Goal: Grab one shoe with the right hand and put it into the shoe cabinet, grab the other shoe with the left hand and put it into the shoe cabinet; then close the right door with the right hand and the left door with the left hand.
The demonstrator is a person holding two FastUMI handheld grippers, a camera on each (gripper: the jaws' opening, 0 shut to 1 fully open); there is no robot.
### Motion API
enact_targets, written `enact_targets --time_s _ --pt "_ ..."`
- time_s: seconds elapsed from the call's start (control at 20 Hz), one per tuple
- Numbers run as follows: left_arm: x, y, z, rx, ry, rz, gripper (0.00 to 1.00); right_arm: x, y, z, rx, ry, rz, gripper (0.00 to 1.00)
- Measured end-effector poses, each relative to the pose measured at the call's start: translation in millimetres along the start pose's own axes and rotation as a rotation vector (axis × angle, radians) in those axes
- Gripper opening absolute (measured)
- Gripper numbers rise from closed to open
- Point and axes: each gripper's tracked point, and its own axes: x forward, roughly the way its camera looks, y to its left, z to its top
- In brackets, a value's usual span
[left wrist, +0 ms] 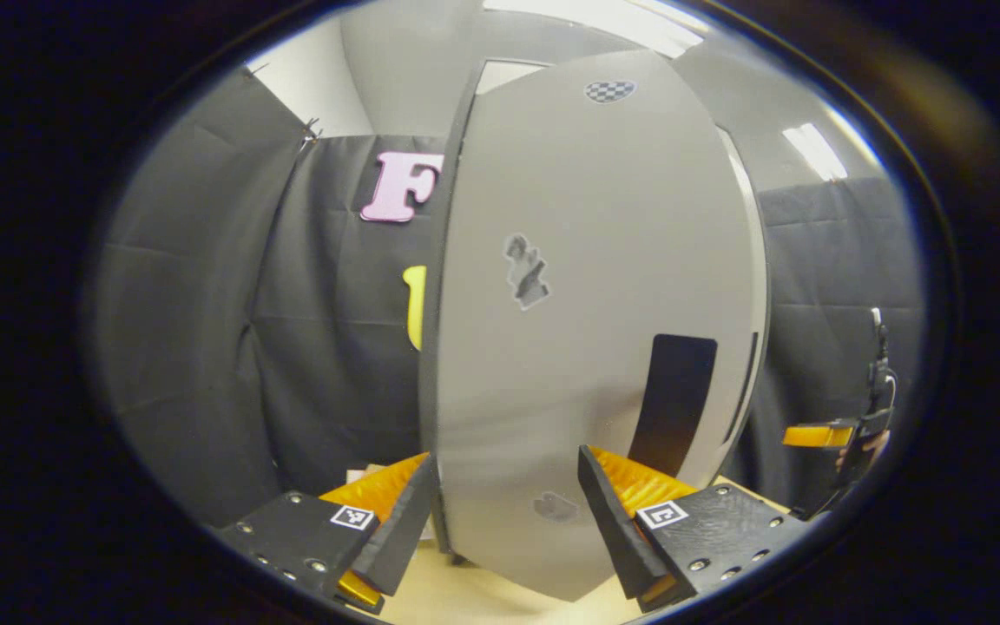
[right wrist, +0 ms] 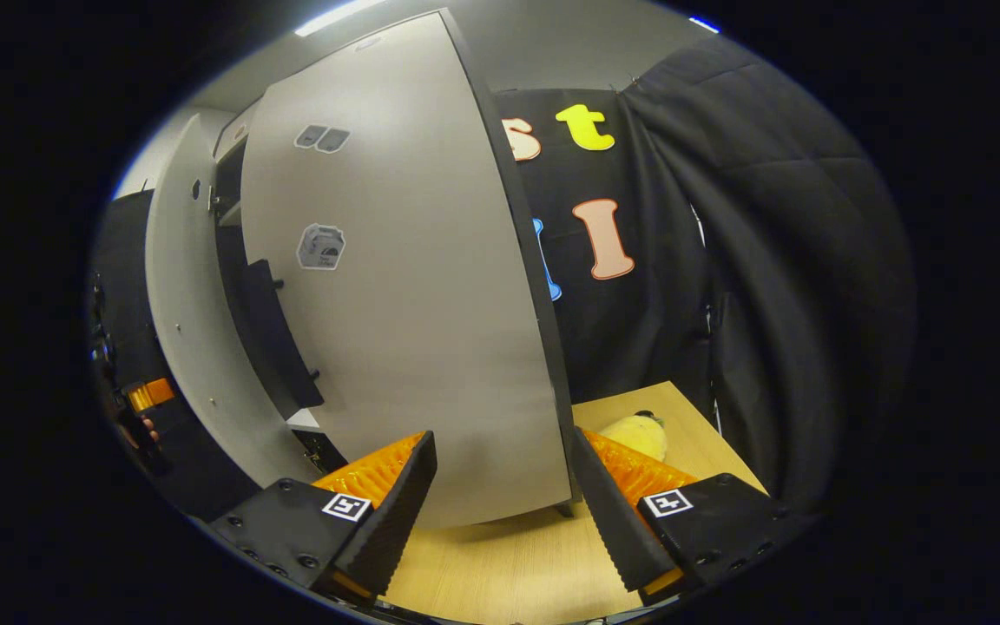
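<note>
In the left gripper view, the cabinet's grey left door (left wrist: 587,260) stands close ahead. My left gripper (left wrist: 507,469) is open, its fingers spread to either side of the door's lower part, and the door's dark edge (left wrist: 435,347) runs just above the left finger. In the right gripper view, the grey right door (right wrist: 413,304) stands partly open. My right gripper (right wrist: 502,447) is open before its lower end, with the door's dark edge (right wrist: 543,330) near the right finger. A dark gap into the cabinet (right wrist: 261,321) shows between the right door and the left door (right wrist: 179,330).
Both doors stand over a light wooden tabletop (right wrist: 509,555). A yellow soft object (right wrist: 634,434) lies on it right of the right door. Black cloth walls close in on both sides. The other gripper (left wrist: 838,434) shows far right, with a hand holding it.
</note>
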Motion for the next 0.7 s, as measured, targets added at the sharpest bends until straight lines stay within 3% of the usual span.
enact_targets --time_s 0.25,0.3,0.4,0.7 --pt "0 -18 27 0.087 -0.067 0.140 0.98 -8 -10 8 -0.052 -0.026 -0.003 0.98" --pt "-5 -20 34 0.104 -0.081 0.150 0.94 -10 -12 11 -0.064 -0.035 -0.013 0.98" --pt "-10 -28 42 0.109 -0.106 0.140 0.87 -13 -12 16 -0.092 -0.056 -0.032 0.98" --pt "-45 -22 53 0.016 -0.144 0.134 0.87 -14 0 46 -0.086 -0.119 -0.087 0.98"
